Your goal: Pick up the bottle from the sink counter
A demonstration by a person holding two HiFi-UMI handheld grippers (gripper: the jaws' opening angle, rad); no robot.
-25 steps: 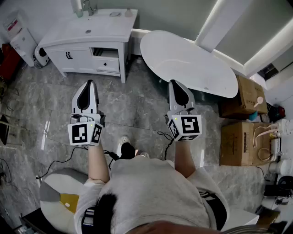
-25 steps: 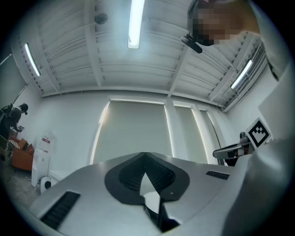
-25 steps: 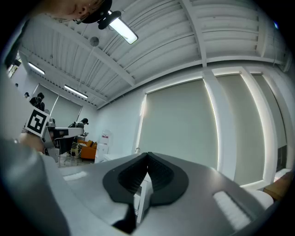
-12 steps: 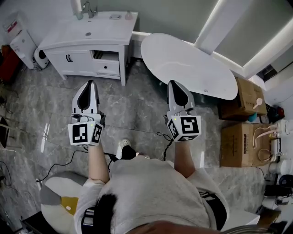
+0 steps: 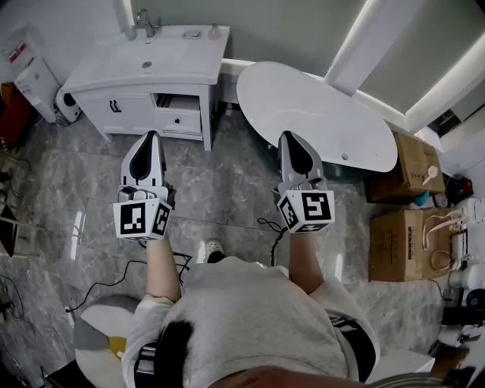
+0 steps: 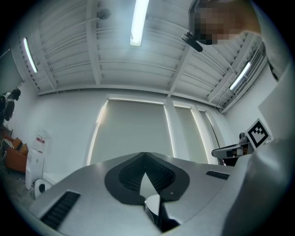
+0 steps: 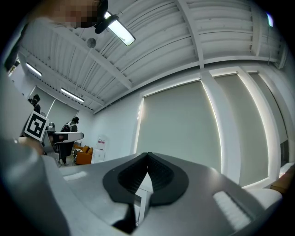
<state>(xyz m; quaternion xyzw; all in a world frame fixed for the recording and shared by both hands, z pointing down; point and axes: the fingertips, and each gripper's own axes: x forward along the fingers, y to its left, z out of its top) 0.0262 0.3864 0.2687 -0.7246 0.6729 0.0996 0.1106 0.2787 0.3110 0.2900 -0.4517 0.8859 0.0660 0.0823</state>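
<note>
A white sink counter stands at the top left of the head view, with a faucet at its back. A small pale bottle stands upright at its back right corner, beside a soap dish. My left gripper hovers over the grey floor in front of the cabinet, well short of the bottle, with its jaws together and empty. My right gripper is level with it, near the edge of the oval table, jaws also together and empty. Both gripper views tilt upward at wall and ceiling: left gripper, right gripper.
A white oval table sits right of the counter. Cardboard boxes stand at the far right. A white appliance stands left of the cabinet. A cable trails on the floor by a round cushion.
The counter and oval table have slid down the head view and look nearer as the person steps forward. Both grippers have gone forward with the person, still shut.
</note>
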